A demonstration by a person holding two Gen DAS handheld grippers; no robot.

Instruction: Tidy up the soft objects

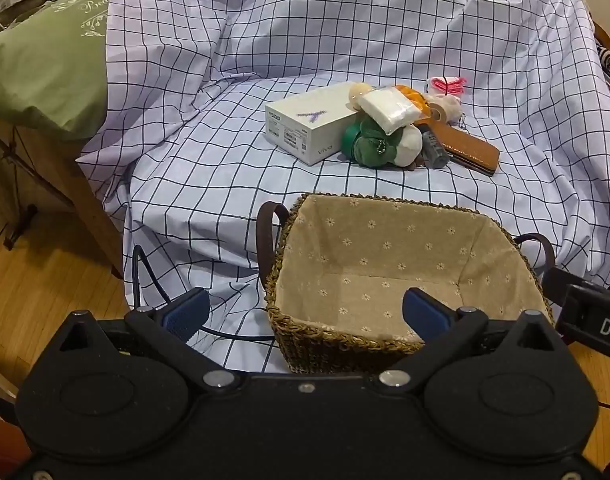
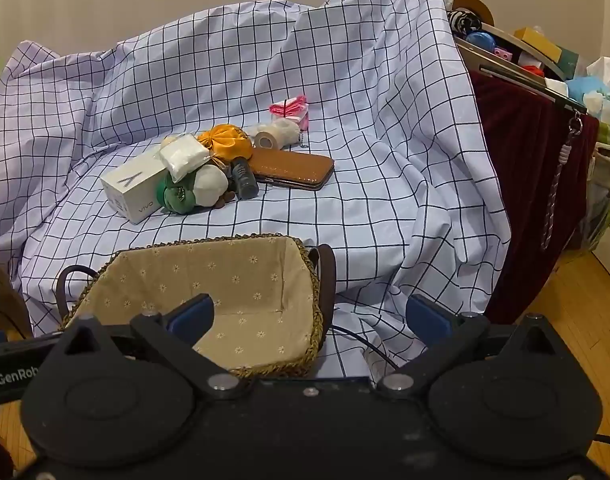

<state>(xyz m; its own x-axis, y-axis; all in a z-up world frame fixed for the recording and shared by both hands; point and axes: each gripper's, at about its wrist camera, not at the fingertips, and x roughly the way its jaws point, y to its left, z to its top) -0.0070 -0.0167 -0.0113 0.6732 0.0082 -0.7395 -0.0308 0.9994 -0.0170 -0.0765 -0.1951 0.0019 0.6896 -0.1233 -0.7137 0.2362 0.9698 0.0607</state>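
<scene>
Item one: my left gripper (image 1: 305, 312), blue-padded fingers (image 1: 187, 314) spread wide, nothing between them; it hangs over the near rim of the woven seagrass basket with the daisy-print cloth lining (image 1: 305, 336), which holds nothing.

Item two: my right gripper (image 2: 311, 316), fingers (image 2: 427, 316) equally wide and bare; one finger stands over the basket (image 2: 309, 280), the other over the white sheet with the dark grid pattern (image 2: 385, 208).

Item three: a pile farther back on the sheet (image 1: 225, 160), well apart from the basket; white rectangular phone box (image 1: 301, 124); green fabric pouch (image 1: 369, 144) touching the box; white plastic-wrapped soft packet (image 1: 389, 108) lying on top; cream round plush (image 1: 409, 144); orange drawstring pouch (image 2: 225, 144); small grey bottle (image 1: 435, 148); long brown leather case (image 1: 471, 152); beige bandage roll (image 1: 439, 106); pink ribboned item (image 1: 447, 84) at the rear.

Item four: green embroidered cushion (image 1: 45, 60) at the left.
</scene>
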